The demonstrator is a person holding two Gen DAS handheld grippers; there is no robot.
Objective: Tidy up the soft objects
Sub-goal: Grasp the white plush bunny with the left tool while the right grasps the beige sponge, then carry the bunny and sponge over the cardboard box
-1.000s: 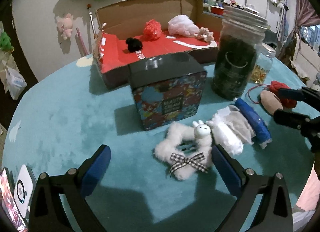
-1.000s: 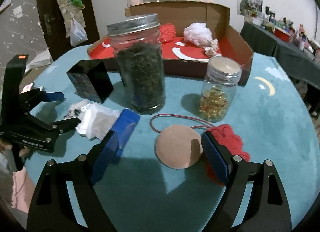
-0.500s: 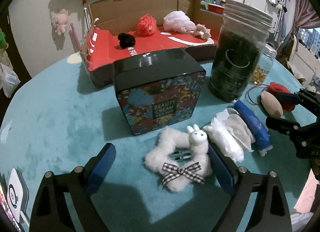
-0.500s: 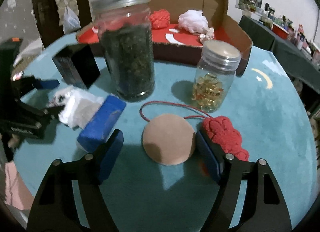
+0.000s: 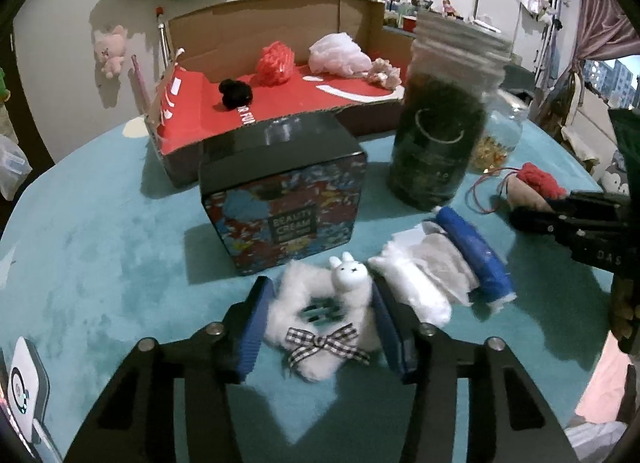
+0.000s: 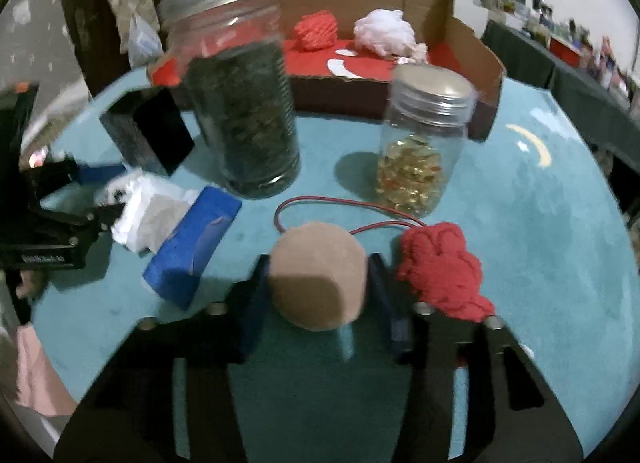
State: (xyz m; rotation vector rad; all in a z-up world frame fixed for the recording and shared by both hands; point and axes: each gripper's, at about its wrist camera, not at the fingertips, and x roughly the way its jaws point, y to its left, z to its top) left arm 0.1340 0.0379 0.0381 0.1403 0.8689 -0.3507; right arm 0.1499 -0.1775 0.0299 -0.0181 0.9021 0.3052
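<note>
My left gripper (image 5: 320, 323) is shut on a white fluffy bunny hair clip (image 5: 320, 311) with a checked bow, low over the teal table. My right gripper (image 6: 318, 287) is shut on a round tan puff (image 6: 318, 275) with a red cord (image 6: 340, 209); a red knitted lump (image 6: 440, 267) lies just right of it. A cardboard box (image 5: 280, 63) with a red floor at the back holds a red mesh ball (image 5: 274, 63), a white pouf (image 5: 340, 55), a black pom-pom (image 5: 236, 93) and a pink scrunchie (image 5: 386, 73).
A black patterned box (image 5: 280, 199) stands ahead of the left gripper. A tall jar of dark leaves (image 6: 240, 103) and a small jar of yellow capsules (image 6: 420, 143) stand mid-table. A white cloth with a blue block (image 6: 192, 239) lies between the grippers.
Both grippers moved forward and closed: the left jaws came in around the bunny clip, the right jaws around the tan puff.
</note>
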